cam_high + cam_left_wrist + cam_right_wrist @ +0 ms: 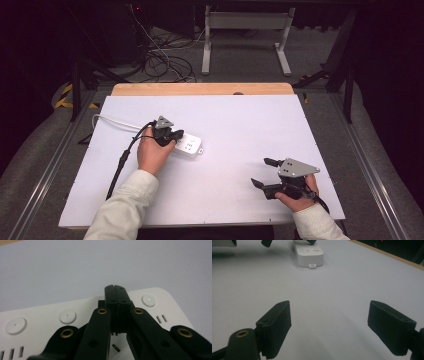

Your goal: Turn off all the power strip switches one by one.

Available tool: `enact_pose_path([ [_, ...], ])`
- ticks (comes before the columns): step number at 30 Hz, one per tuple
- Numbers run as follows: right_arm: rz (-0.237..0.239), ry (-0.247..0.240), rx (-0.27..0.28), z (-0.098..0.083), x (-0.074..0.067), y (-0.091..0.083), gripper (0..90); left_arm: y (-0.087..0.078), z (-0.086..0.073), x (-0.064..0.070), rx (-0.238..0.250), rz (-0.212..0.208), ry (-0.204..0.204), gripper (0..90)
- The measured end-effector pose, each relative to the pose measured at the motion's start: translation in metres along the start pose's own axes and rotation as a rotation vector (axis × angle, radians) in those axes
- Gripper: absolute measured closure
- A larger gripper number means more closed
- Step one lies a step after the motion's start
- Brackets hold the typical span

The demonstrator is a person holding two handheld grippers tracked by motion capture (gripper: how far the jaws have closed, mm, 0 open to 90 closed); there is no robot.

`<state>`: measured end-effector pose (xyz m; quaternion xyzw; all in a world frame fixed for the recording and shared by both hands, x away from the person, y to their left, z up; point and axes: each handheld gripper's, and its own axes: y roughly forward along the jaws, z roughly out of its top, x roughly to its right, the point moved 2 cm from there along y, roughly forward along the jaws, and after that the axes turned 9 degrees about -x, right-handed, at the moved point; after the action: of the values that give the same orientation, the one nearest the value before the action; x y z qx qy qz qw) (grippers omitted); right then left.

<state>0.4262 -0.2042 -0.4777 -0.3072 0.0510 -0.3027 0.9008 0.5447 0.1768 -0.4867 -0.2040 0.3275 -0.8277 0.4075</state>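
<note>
While the right hand-held gripper (261, 173) waits released well apart, the clenched left hand-held gripper (175, 135) rests over the power strip (190, 145), whose length runs rightward.

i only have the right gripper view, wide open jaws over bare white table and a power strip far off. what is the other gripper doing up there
Observer: The left gripper has its jaws shut tight, tips pressed together over the top of the white power strip.
Operator: is it holding anything
Observer: Nothing sits between the jaws; the left gripper view shows them closed on each other above the strip's round buttons.
Operator: does the strip have a cord
Observer: Yes, in the high view a white cord runs from the strip toward the table's left edge.
Operator: where am i relative to it
Observer: The right gripper is near the front right of the table, well clear of the strip.
</note>
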Motion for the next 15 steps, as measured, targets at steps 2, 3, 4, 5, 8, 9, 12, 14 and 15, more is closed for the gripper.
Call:
enact_pose_path([
  [2,-0.001,0.0,0.0,0.0,0.0001,-0.0001,19.5,0.0002,-0.0001,-0.0003,0.0,-0.006,-0.007,90.0],
  [3,0.0,0.001,0.0,0.0,-0.0001,-0.0003,19.5,0.0002,0.0,-0.0002,-0.001,-0.005,-0.008,90.0],
  [4,0.0,0.0,0.001,0.0,-0.0002,0.0,19.5,0.0002,0.0,0.0001,-0.001,-0.005,-0.01,90.0],
  [5,0.0,0.0,0.001,0.0,-0.0002,0.0,19.5,0.0002,0.0001,0.0003,-0.002,-0.002,-0.011,90.0],
  [8,0.0,0.0,0.001,0.0,-0.0002,0.0,19.5,0.0003,0.0002,0.0002,-0.001,0.003,-0.005,90.0],
  [9,0.0,0.0,0.001,0.0001,-0.0002,0.0,19.5,0.0003,0.0002,0.0003,-0.001,0.003,-0.004,90.0],
  [12,0.001,0.001,0.001,0.0001,-0.0005,0.0,19.5,0.0004,0.0003,0.0006,-0.001,0.007,-0.001,90.0],
  [14,0.0,0.0,0.0,0.0002,-0.0005,-0.0002,19.5,0.0003,0.0005,0.0013,-0.006,0.009,0.003,90.0],
  [15,0.0,0.001,0.001,0.0003,-0.0006,-0.0003,19.5,0.0004,0.0008,0.0015,-0.008,0.01,0.005,90.0],
])
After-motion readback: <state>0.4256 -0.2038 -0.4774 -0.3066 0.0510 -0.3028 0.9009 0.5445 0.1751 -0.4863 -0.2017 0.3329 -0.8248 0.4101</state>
